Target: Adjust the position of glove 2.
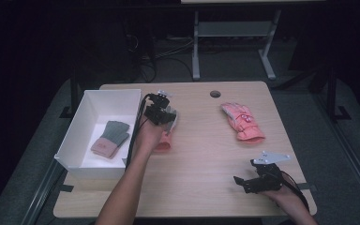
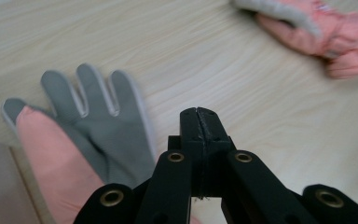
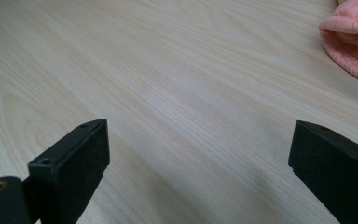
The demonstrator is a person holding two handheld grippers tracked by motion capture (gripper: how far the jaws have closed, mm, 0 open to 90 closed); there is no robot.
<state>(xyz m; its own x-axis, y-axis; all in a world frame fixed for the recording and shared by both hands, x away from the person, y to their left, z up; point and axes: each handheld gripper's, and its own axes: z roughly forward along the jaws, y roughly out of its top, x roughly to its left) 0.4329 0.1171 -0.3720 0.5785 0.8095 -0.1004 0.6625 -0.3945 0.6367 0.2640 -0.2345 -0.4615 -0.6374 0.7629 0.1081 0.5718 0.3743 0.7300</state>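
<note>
A glove with a grey palm and a pink back (image 2: 98, 135) lies just left of my left gripper (image 2: 199, 116), its fingers spread on the wooden table. The left jaws are pressed together and no cloth shows between their tips; the glove runs under the linkage below them. In the high view this glove (image 1: 168, 133) sits beside the left gripper (image 1: 165, 112), right of the white box. A pink padded glove (image 1: 242, 123) lies at the table's right, its cuff (image 3: 354, 42) ahead of my right gripper (image 3: 200, 154). The right gripper (image 1: 243, 183) stands open over bare wood.
A white box (image 1: 98, 96) on the table's left holds a grey and pink glove (image 1: 110, 138). A round cable hole (image 1: 215, 93) sits near the far edge. Beyond the table stand a desk frame (image 1: 196, 47) and cables on the floor.
</note>
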